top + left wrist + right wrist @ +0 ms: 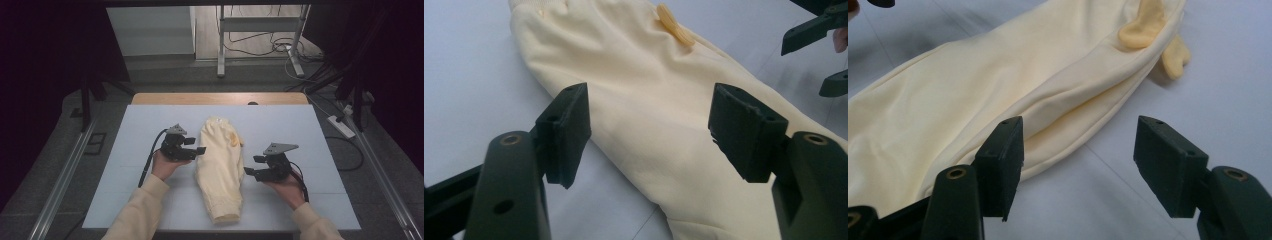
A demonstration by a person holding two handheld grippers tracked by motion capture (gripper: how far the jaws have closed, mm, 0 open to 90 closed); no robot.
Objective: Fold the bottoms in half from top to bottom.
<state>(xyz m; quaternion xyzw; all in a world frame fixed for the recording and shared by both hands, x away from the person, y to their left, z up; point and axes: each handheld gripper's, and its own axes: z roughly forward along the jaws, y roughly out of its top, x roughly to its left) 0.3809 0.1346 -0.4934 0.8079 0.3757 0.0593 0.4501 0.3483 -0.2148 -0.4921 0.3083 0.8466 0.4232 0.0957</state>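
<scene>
Cream garment (pixel 220 167) lies folded lengthwise into a long narrow strip on the white table sheet (pixel 310 130), between my two grippers.

Left gripper (pixel 197 148): I read the jaws as standing well apart with nothing clamped. In the left gripper view the cloth (pixel 649 105) runs through the gap ahead of the pads and passes under the right-hand jaw; the left-hand jaw sits over the garment's edge, with bare sheet beyond it. Neither pad presses on the fabric. A darker yellow trim piece (pixel 675 25) lies on the cloth well beyond the jaw tips. The other gripper's jaw tips (pixel 819 50) show beyond the far side of the garment.

Right gripper (pixel 254 166): jaws likewise wide, holding nothing. In the right gripper view the folded edge of the garment (pixel 1013 100) lies ahead of the left-hand jaw; the right-hand jaw stands over bare sheet, clear of the cloth. The yellow trim (pixel 1148 25) sits far ahead, nearer the right-hand jaw's side, with a tab (pixel 1175 57) poking past the garment's edge onto the sheet.

High view: both grippers point inward at the garment from opposite sides, just beside it. I cannot tell whether the tips touch the fabric.
</scene>
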